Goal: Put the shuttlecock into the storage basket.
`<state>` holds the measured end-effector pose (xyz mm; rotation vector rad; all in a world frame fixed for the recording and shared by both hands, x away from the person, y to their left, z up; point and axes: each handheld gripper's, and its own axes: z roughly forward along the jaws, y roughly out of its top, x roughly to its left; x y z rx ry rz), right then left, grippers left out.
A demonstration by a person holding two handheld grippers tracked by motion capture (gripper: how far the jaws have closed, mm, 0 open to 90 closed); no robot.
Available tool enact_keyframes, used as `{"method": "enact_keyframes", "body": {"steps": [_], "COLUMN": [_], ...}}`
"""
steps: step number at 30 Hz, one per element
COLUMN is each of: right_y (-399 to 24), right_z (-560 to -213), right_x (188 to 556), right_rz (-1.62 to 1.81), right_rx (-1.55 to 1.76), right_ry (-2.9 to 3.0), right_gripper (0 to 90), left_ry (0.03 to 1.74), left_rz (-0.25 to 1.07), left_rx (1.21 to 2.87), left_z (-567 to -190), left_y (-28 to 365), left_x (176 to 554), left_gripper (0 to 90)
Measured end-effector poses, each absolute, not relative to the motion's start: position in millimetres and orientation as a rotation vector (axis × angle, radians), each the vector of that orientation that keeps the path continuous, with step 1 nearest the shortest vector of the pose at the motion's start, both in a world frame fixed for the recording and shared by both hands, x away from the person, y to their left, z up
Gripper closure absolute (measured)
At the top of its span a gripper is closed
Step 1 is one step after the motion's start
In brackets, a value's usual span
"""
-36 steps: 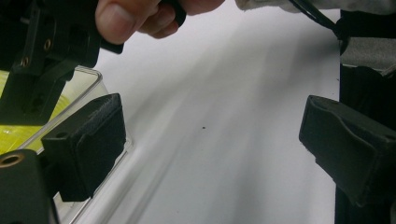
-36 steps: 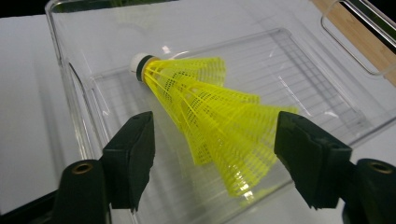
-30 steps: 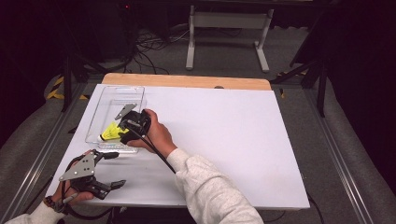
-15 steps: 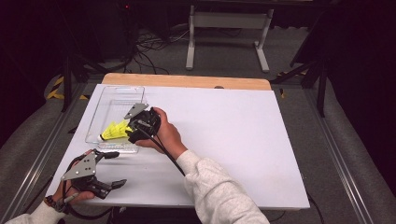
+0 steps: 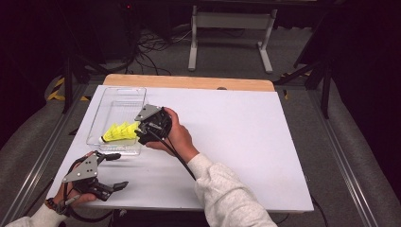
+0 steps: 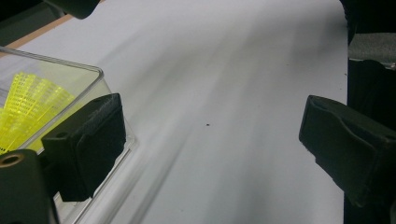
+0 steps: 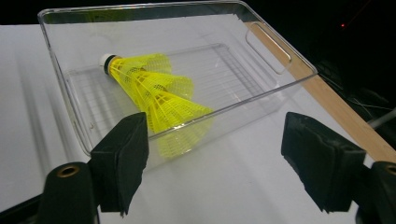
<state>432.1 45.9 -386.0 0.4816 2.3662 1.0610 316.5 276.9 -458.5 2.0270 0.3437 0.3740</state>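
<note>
Both grippers are seen with jaws spread apart and nothing between them. By the right gripper, held in a hand, the near right side of a clear plastic tray is faced, just outside its wall. Inside the tray, at its near end, a stack of yellow shuttlecocks is laid on its side, its white-and-black tip pointed left. At the near left of the white table, the left gripper is held, close to the tray's near wall.

open white table right of the clear bin, bin walls ringing the yellow shuttlecocks
</note>
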Motion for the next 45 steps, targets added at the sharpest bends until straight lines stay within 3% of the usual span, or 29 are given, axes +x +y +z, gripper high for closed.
{"method": "enact_keyframes", "body": {"steps": [45], "right_y": [-28], "right_z": [-381], "right_x": [412], "right_rz": [0.999], "right_rx": [0.489], "right_ry": [2.238], "right_gripper": [18.7], "left_ry": [0.352], "left_rz": [0.391], "left_rx": [2.043], "left_z": [-459], "left_y": [274], "left_x": [319], "left_gripper": [7.9]}}
